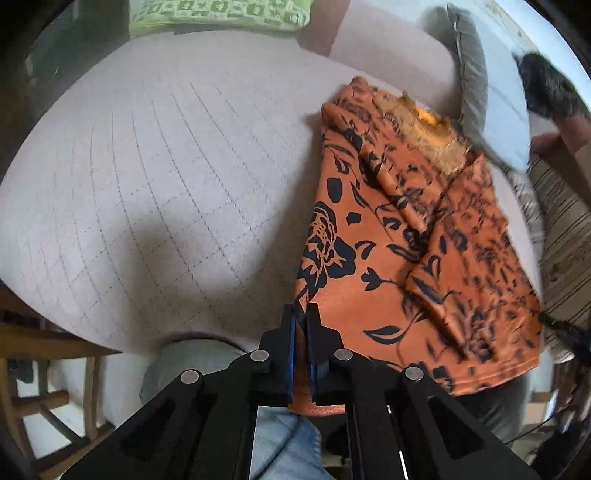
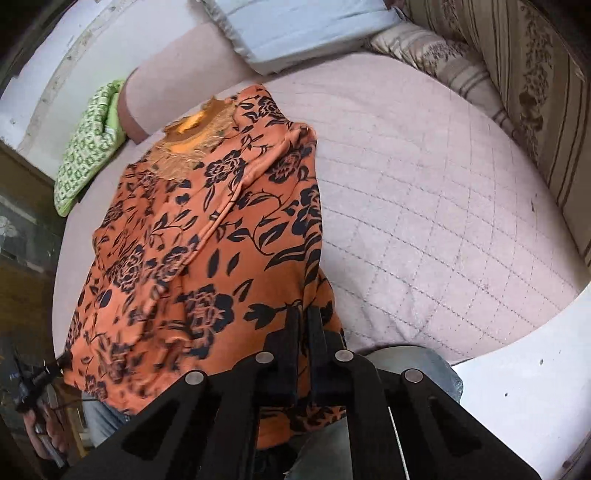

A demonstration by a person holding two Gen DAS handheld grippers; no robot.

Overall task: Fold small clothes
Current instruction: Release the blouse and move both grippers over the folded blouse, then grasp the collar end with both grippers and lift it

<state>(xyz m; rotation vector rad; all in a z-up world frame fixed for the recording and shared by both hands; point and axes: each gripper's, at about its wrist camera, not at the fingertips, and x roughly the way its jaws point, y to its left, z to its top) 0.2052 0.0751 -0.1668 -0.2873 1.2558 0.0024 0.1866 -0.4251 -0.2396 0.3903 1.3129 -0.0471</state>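
An orange top with a black flower print and a lace neckline lies on a pale quilted bed, its neck toward the far side. Its sleeves are folded in over the body. My left gripper is shut on the near left corner of the hem, and cloth shows between its black fingers. The same orange top fills the left half of the right wrist view. There my right gripper is shut on the hem's near right corner. The hem hangs lifted off the bed's front edge between the two grippers.
A green patterned pillow lies at the far left of the bed. A grey-blue pillow and a striped beige cushion sit at the head. The person's jeans show below. A wooden stool stands near left.
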